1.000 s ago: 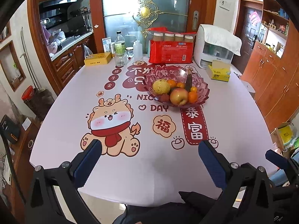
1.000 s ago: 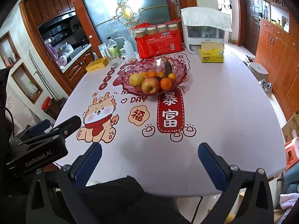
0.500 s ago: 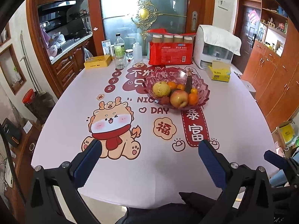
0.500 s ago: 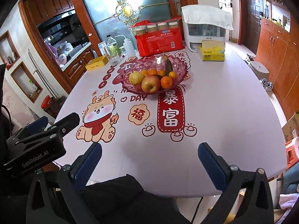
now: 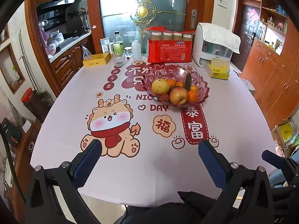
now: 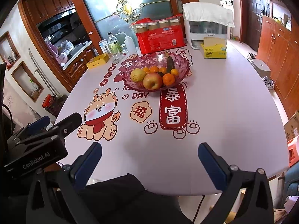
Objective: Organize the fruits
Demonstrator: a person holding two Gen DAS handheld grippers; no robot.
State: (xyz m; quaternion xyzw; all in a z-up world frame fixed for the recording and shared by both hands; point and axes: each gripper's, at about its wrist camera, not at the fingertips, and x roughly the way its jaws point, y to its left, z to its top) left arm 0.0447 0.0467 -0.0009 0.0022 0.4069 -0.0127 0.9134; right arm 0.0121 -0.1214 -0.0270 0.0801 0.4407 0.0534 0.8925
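Note:
A pink glass fruit bowl (image 5: pixel 202 87) (image 6: pixel 184 69) stands past the middle of the table. It holds a red-yellow apple (image 5: pixel 178 95) (image 6: pixel 152 80), a yellow-green pear (image 5: pixel 160 86) (image 6: pixel 138 74), several oranges (image 5: pixel 192 95) (image 6: pixel 168 79), a dark upright fruit (image 5: pixel 187 81) (image 6: pixel 170 62) and a small red fruit (image 5: pixel 165 97). My left gripper (image 5: pixel 149 160) hangs open over the near table edge, empty. My right gripper (image 6: pixel 149 160) is open and empty too, at the near edge. The left gripper's body (image 6: pixel 37 145) shows at the left of the right wrist view.
At the table's far end stand a red pack of jars (image 5: pixel 170 47), a white appliance under a cloth (image 5: pixel 214 44), a yellow tissue box (image 5: pixel 217 71), a yellow tin (image 5: pixel 96 59), bottles and a glass (image 5: pixel 118 56). Wooden cabinets (image 5: pixel 276 71) line the right.
Both grippers have crept forward over the table, so the bowl sits a little nearer in both views. Their jaws have stayed open and nothing on the table has moved.

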